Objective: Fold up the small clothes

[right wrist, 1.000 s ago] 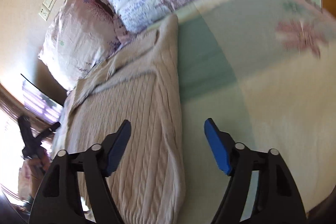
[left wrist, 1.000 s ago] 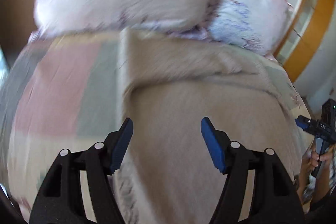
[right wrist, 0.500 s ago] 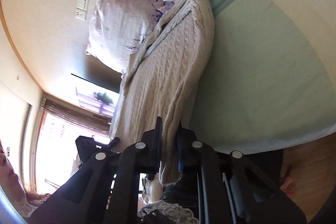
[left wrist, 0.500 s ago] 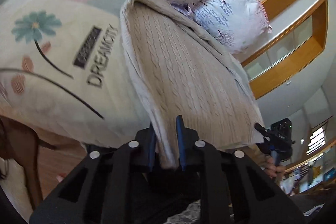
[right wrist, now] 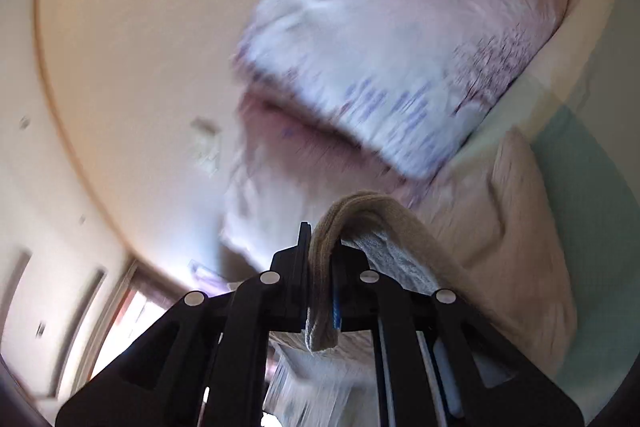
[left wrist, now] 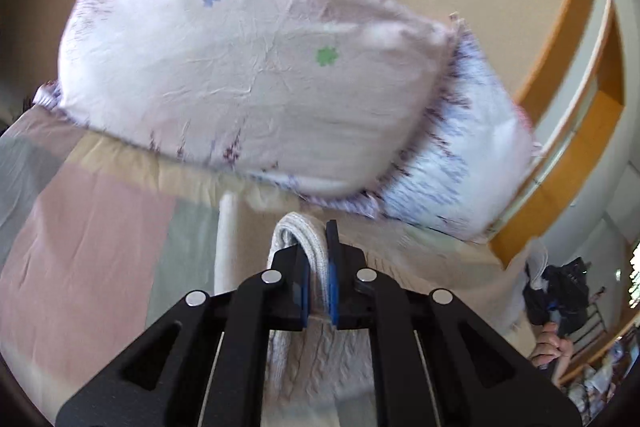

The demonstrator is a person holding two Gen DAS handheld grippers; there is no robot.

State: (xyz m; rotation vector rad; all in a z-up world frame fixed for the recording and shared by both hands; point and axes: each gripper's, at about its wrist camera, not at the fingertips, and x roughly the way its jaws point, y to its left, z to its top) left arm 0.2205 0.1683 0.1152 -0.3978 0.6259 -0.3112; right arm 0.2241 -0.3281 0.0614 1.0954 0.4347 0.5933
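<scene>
A beige cable-knit sweater lies on the bed below the pillows. My left gripper is shut on its hem, and a fold of knit arches over the jaws. My right gripper is shut on the other hem corner, which drapes over the right jaw. The rest of the sweater lies on the bed to the right in the right wrist view. Both grippers hold the hem lifted, pointing toward the pillows.
Two floral pillows lean at the head of the bed; they also show in the right wrist view. A pastel patchwork bedsheet covers the bed. The wall carries a switch plate. The other gripper and hand show at far right.
Both grippers, open a second ago, closed on the sweater's hem at the bed's foot edge and have lifted it up and forward toward the pillows.
</scene>
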